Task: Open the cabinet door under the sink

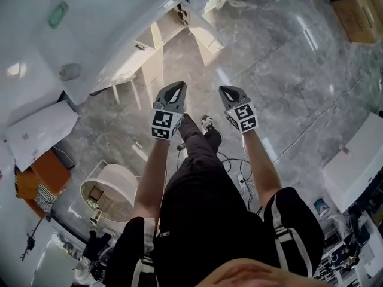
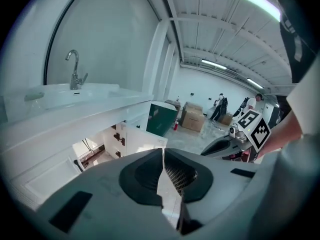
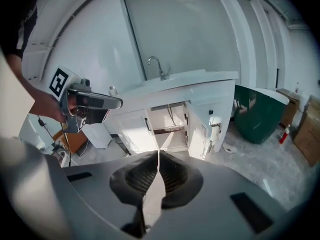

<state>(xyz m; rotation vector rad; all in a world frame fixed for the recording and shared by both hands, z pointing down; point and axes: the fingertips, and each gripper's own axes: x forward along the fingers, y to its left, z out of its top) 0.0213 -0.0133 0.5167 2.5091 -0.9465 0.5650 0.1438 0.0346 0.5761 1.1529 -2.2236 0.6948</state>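
Observation:
The white sink cabinet [image 3: 165,119] stands under the basin with a chrome faucet [image 3: 159,68]. Its right door [image 3: 206,129] hangs swung open and shows pipes inside; the left door [image 3: 131,129] with a dark handle looks closed. In the head view the open compartment [image 1: 163,33] lies ahead of both grippers, well apart from them. My left gripper [image 1: 173,94] is shut with nothing between its jaws; its tips [image 2: 162,151] point past the open door [image 2: 146,143]. My right gripper [image 1: 232,94] is also shut and empty, aimed at the cabinet from a distance.
A green bin [image 3: 260,111] stands right of the cabinet, with a small fire extinguisher [image 3: 285,133] beside it. Cardboard boxes [image 1: 358,14] sit at the far right. A round white bin [image 1: 111,190] is at my left. Cables [image 1: 236,166] trail on the marble floor. People [image 2: 218,106] stand far off.

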